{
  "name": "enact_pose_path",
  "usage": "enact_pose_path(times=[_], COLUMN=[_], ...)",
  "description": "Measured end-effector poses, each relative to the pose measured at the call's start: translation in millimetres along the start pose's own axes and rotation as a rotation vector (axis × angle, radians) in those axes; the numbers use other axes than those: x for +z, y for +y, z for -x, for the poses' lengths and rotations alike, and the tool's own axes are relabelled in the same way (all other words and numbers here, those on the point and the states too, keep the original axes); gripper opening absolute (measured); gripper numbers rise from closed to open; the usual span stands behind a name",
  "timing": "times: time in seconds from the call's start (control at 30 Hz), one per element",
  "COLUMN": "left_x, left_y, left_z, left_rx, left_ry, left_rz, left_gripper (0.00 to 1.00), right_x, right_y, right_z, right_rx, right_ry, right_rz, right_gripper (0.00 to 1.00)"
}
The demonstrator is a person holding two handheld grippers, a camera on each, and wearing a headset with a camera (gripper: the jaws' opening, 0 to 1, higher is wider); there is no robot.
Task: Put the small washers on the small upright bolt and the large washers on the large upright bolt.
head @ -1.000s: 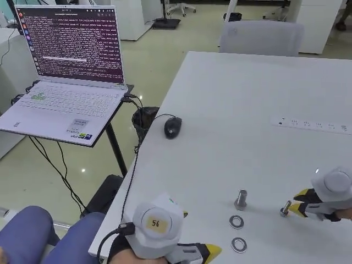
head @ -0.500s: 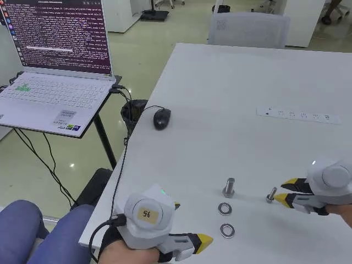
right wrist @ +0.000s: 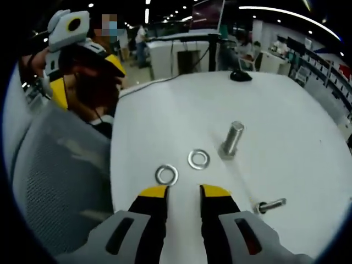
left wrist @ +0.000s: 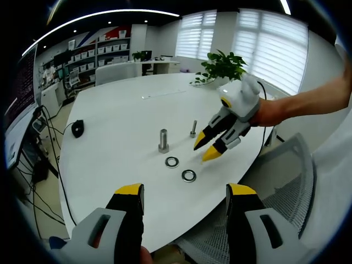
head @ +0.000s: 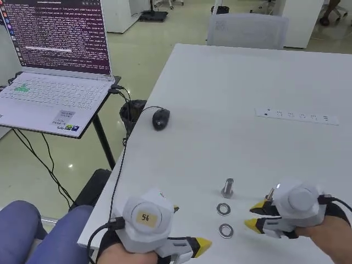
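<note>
Two washers (head: 223, 209) lie flat near the table (head: 231, 110) front edge, just before the large bolt (head: 227, 187). The small bolt (head: 269, 195) stands beside the right gripper (head: 254, 215), jaws slightly parted, empty. The left gripper (left wrist: 185, 192) jaws gape, empty. The mouse (head: 160, 118) and power strip (head: 297, 116) sit well apart.

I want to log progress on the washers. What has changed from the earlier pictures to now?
The right gripper moved left, past the small bolt, and its open tips now lie beside the two washers. It took hold of nothing. The left gripper stayed open and where it was. The large bolt, the small bolt and the washers stayed in place.
</note>
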State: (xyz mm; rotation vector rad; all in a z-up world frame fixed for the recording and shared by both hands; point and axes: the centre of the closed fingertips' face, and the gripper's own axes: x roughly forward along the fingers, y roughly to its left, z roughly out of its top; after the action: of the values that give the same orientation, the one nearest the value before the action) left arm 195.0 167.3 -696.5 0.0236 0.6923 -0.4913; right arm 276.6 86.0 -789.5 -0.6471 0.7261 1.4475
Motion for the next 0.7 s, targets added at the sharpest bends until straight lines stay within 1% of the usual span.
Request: enact_pose_path(times=[0.07,0.1,0.27,0.37,0.47,0.6,0.7], left_x=[0.0,0.2,0.5,0.6,1.4,1.7,2.1], left_y=[-0.1,-0.1,1.3,2.3,2.5,0.9,-0.9], left_z=[-0.1,0.0,1.8,2.6,2.7,1.7,0.6], left_rx=[-0.001,-0.001,0.003,0.005,0.007,0.005,0.000], left_ry=[0.002,0.001,0.001,0.000,-0.002,-0.002,-0.002], left_rz=[-0.004,-0.004,-0.004,-0.002,-0.002,-0.003,-0.004], left_gripper=[0.60,0.60,0.60,0.60,0.60,0.60,0.60], right_x=[-1.9,0.1,4.1,2.9,-0.6,-1.3,-4.4], right_y=[6.4,11.9,18.2,20.0,20.8,19.2,19.3], right_z=[-8.4,-13.4,-29.6,-33.8,-37.4,-40.8,-43.2], right_rx=[0.026,0.041,0.080,0.099,0.108,0.120,0.146], right_ry=[0.026,0.029,0.053,0.081,0.120,0.144,0.183], right_rz=[0.029,0.041,0.088,0.128,0.195,0.228,0.275], right_gripper=[0.24,0.24,0.26,0.26,0.27,0.28,0.29])
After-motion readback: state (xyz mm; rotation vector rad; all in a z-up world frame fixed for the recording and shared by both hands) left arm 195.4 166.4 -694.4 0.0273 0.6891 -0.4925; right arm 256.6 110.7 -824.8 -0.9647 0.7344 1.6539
